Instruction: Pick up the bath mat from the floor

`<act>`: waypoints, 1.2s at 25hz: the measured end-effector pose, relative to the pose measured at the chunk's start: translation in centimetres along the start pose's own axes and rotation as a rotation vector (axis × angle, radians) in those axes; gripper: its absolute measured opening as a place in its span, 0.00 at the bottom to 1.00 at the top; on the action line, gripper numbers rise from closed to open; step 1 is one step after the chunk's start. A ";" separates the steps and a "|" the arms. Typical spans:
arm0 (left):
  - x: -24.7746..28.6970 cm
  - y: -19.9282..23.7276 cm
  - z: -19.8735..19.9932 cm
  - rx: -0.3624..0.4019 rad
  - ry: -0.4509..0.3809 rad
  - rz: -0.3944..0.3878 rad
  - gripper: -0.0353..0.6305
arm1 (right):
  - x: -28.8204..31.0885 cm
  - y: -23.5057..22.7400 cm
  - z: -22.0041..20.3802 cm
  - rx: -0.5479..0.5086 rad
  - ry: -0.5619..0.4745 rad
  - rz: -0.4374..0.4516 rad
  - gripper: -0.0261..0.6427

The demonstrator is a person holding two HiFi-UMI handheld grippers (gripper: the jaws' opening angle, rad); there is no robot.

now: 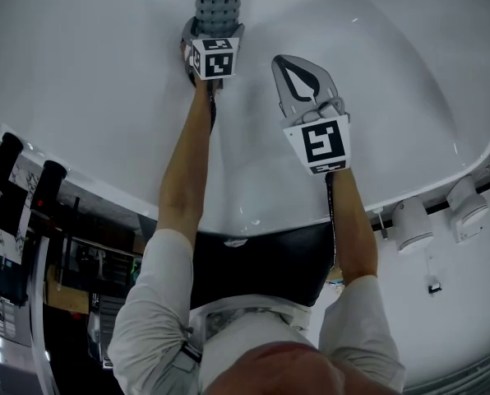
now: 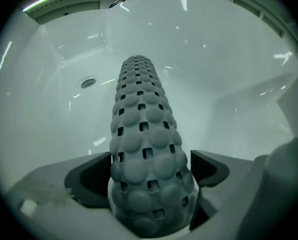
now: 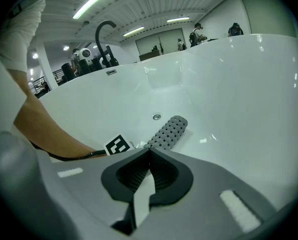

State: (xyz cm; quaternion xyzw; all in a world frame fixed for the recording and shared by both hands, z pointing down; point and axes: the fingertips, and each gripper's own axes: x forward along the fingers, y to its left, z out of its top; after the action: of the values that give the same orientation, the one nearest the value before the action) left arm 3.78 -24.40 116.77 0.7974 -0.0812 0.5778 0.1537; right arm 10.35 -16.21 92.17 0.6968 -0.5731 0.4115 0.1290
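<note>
The bath mat (image 1: 219, 2) is a grey bumpy mat with square holes, rolled into a tube on the floor of a white bathtub (image 1: 97, 97). My left gripper (image 1: 211, 30) reaches down over its near end. In the left gripper view the mat (image 2: 141, 149) runs away from me between the wide-spread jaws of the left gripper (image 2: 149, 173); the right pad stands clear of it. My right gripper (image 1: 288, 62) hovers to the right of the roll with its tips together and nothing in them. In the right gripper view the right gripper (image 3: 149, 150) points toward the mat (image 3: 170, 132).
The tub's drain (image 2: 88, 82) lies beyond the far end of the roll. A dark curved faucet (image 3: 104, 39) rises over the far rim. Black handles (image 1: 6, 159) sit left of the tub, white fixtures (image 1: 413, 220) to its right. People (image 3: 196, 34) stand far behind.
</note>
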 end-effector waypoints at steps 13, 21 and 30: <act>-1.4 0.6 1.0 0.002 -0.029 0.020 0.47 | -0.2 0.3 -0.1 0.005 0.004 0.002 0.04; -3.5 -0.3 2.2 -0.008 -0.040 -0.013 0.37 | -0.3 1.1 0.6 -0.007 -0.001 0.004 0.04; -7.0 -1.5 3.2 -0.007 -0.046 -0.062 0.30 | -2.3 1.9 3.0 -0.027 -0.031 -0.020 0.04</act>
State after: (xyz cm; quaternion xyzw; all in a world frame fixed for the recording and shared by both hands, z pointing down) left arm 4.92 -24.39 109.03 0.8121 -0.0617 0.5541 0.1723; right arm 9.91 -17.15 88.03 0.7069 -0.5737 0.3916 0.1336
